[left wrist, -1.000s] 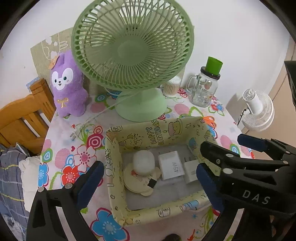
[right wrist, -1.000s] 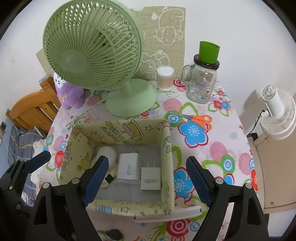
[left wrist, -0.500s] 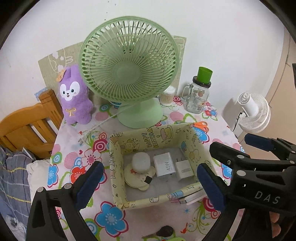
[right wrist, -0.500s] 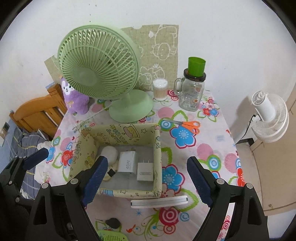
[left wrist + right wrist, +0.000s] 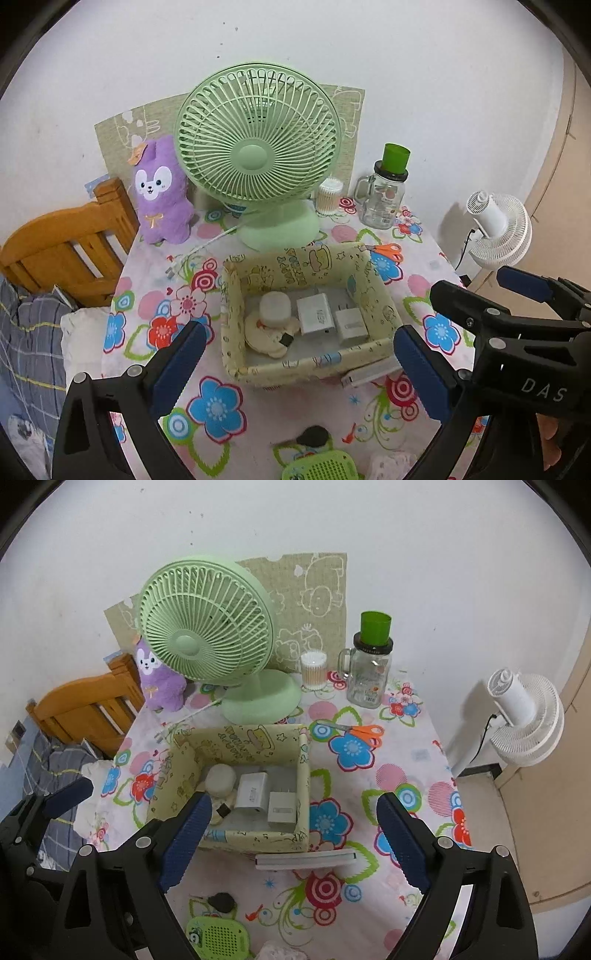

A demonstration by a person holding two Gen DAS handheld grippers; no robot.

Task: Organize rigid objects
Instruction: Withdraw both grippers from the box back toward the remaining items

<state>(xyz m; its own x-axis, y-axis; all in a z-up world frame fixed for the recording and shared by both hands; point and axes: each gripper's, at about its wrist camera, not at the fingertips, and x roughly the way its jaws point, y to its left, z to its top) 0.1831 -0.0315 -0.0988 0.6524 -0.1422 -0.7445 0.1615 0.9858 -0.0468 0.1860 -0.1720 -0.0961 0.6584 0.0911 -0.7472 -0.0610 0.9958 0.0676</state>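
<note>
The yellow storage box (image 5: 306, 317) sits mid-surface (image 5: 399, 760) on the flowered cloth, holding a white round piece (image 5: 274, 308), two white chargers (image 5: 316, 314) and a cream flat item. A white flat case (image 5: 306, 860) lies touching the box's near wall. The left gripper (image 5: 295, 363) and right gripper (image 5: 293, 836) both hover above the near side of the surface, jaws spread wide and holding nothing. Open cloth lies right of the box up to the surface's right edge, past which a white fan (image 5: 524, 716) stands lower down. Orange scissors (image 5: 354, 733) lie just behind the box's far right corner. A green fan (image 5: 258, 155) crowds the far side directly behind the box, with a purple plush (image 5: 160, 199), a cotton-swab tub (image 5: 314, 670) and a glass jar (image 5: 369, 672) along the wall. A wooden chair (image 5: 62, 251) borders the left edge. A black small item (image 5: 221, 901) and a green perforated thing (image 5: 218, 938) occupy the near edge.
</note>
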